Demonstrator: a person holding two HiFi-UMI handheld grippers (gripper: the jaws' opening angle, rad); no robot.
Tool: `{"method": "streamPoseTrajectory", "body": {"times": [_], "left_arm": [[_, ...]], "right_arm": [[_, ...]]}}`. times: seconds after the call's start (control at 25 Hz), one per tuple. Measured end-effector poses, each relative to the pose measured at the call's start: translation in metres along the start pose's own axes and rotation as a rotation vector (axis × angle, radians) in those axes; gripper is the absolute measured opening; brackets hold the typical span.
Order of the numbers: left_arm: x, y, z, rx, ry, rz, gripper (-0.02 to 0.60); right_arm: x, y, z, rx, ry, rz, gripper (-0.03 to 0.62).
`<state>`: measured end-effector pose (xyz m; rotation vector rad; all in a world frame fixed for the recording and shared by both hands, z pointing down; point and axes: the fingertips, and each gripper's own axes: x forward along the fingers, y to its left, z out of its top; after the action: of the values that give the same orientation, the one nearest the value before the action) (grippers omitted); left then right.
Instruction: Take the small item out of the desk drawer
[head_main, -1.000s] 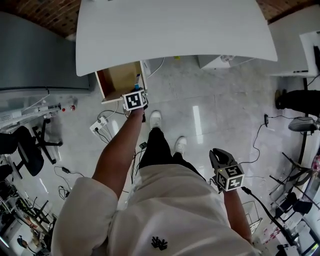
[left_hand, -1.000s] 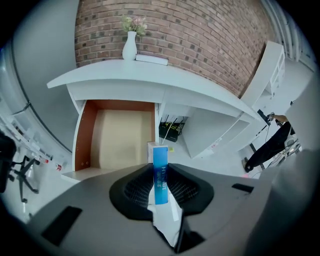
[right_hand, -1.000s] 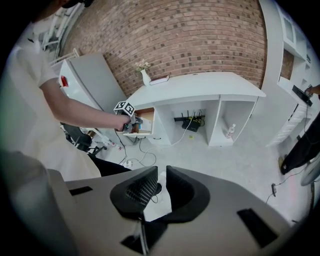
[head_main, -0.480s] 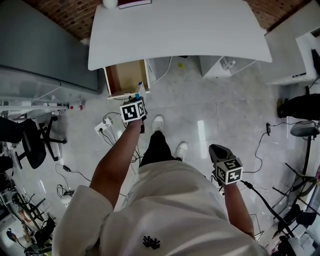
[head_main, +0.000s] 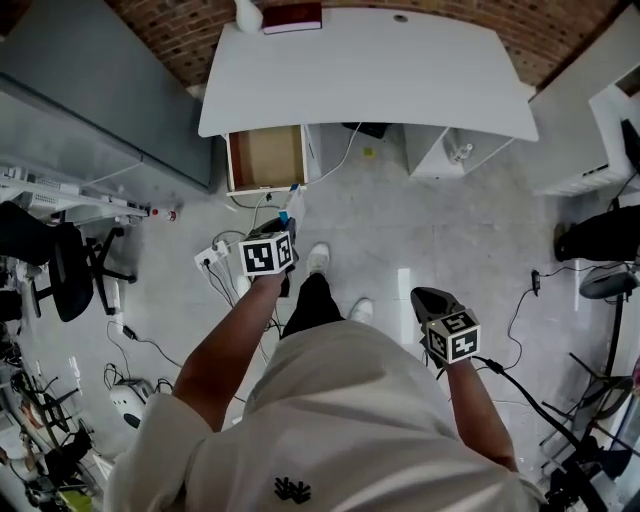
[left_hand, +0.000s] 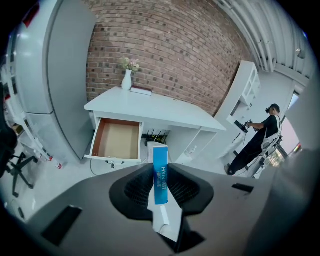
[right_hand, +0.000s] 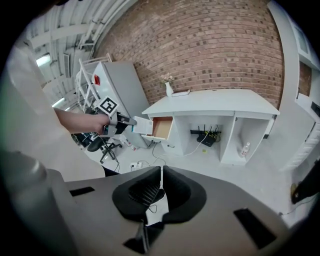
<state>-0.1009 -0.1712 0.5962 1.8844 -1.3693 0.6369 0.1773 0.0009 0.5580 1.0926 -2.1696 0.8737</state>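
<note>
Pinches a small blue-and-white box (left_hand: 160, 170) between the jaws of the left gripper (left_hand: 161, 186), pads pressed on its two flat sides, blue edge up and one end poking out past the jaw tips. Holds that box in the air, clear of the drawer (left_hand: 116, 141) and out in front of the desk (left_hand: 150, 107), above the floor (head_main: 440, 230). In the head view, shows the left gripper (head_main: 283, 222) at the end of an outstretched bare arm, the box (head_main: 292, 203) at its tip, just short of the drawer front. Leaves the drawer (head_main: 266, 157) pulled out at the desk's left end, its brown inside bare.

Keeps the right gripper (right_hand: 161, 186) low by the person's side, jaws pressed together with nothing between them, well apart from the desk (head_main: 370, 70).

On the desktop's back edge, against the brick wall (left_hand: 175, 55): a white vase (head_main: 246, 14) and beside it a dark red book (head_main: 291, 17). In an open compartment under the desk, a small bottle (head_main: 460, 152). On the floor near the left gripper, a white power strip (head_main: 207, 257) with cables; farther left, a black chair (head_main: 60, 275).
</note>
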Motion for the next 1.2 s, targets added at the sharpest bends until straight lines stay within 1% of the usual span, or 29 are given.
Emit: {"method": "streamPoseTrajectory", "body": {"times": [0.12,0.24,0.36,0.56,0.68,0.84,1.04,1.2], "left_arm": [[-0.024,-0.016,-0.011,0.006,-0.012,-0.017,0.095],[-0.046,-0.030,-0.025,-0.008,-0.008,-0.032,0.095],[-0.065,-0.046,-0.034,0.002,0.000,-0.045,0.095],[-0.086,-0.066,-0.052,0.029,0.004,-0.060,0.095],[-0.095,-0.072,-0.053,0.053,0.001,-0.046,0.095],[-0.101,-0.073,-0.057,0.051,-0.002,-0.037,0.095],[-0.113,-0.078,-0.062,0.054,-0.004,-0.030,0.095],[-0.116,-0.079,-0.068,0.055,0.002,-0.025,0.095]], "right_arm": [[-0.008,0.008,-0.005,-0.025,-0.008,0.019,0.040],[-0.017,0.012,-0.013,-0.043,0.001,0.018,0.040],[-0.026,0.013,-0.023,-0.076,0.008,0.018,0.040],[-0.043,0.014,-0.028,-0.071,-0.017,0.028,0.040],[-0.044,0.006,-0.039,-0.074,-0.004,0.029,0.040],[-0.047,0.009,-0.035,-0.084,-0.015,0.040,0.040],[-0.046,0.010,-0.044,-0.103,-0.011,0.052,0.040],[-0.046,0.011,-0.043,-0.109,-0.015,0.056,0.040]]}}
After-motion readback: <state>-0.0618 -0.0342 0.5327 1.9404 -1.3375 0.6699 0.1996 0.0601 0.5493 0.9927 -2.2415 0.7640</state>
